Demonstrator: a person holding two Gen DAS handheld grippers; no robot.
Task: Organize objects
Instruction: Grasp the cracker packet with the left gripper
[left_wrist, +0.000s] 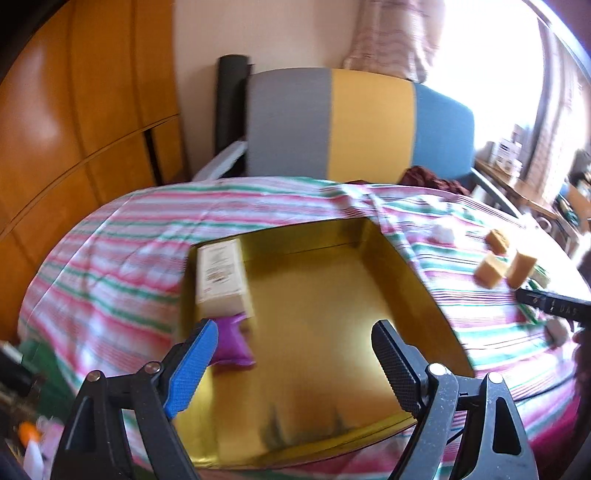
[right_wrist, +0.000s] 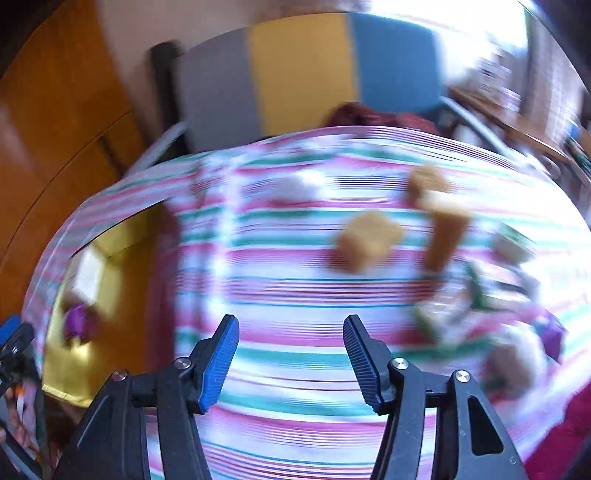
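A shallow gold box (left_wrist: 332, 306) lies on the striped cloth. Inside it, at its left, stand a cream carton (left_wrist: 221, 277) and a purple pouch (left_wrist: 231, 343). My left gripper (left_wrist: 291, 362) hangs open over the box's near half, nothing between its fingers. Three tan blocks (left_wrist: 491, 271) sit on the cloth to the right. In the blurred right wrist view my right gripper (right_wrist: 291, 360) is open and empty above the cloth, with the tan blocks (right_wrist: 369, 240) ahead of it and the gold box (right_wrist: 99, 295) at the left.
A chair (left_wrist: 362, 125) with grey, yellow and blue panels stands behind the table. Wooden cabinets (left_wrist: 74, 129) fill the left. Small whitish pieces (left_wrist: 443, 232) and mixed blurred items (right_wrist: 480, 306) lie on the cloth at the right. The right gripper's tip (left_wrist: 554, 306) shows at the right edge.
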